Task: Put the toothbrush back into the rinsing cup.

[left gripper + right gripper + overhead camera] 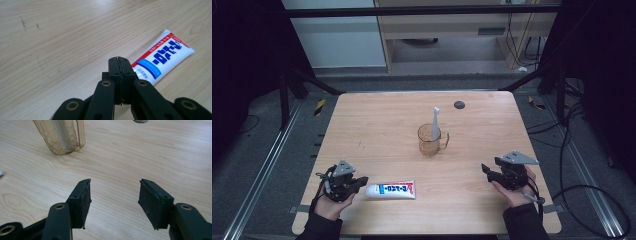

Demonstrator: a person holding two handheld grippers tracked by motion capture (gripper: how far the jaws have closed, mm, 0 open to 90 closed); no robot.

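Down on the pale wooden counter, the left hand-held gripper is pinched closed, empty, just beside the white red-and-blue-printed toothpaste tube; the right hand-held gripper gapes wide, empty

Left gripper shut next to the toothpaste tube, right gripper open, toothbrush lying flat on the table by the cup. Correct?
Not quite: the toothbrush is not lying flat on the table; it stands inside the cup, as the high view shows. The rest holds: left gripper shut beside the toothpaste tube, right gripper open.
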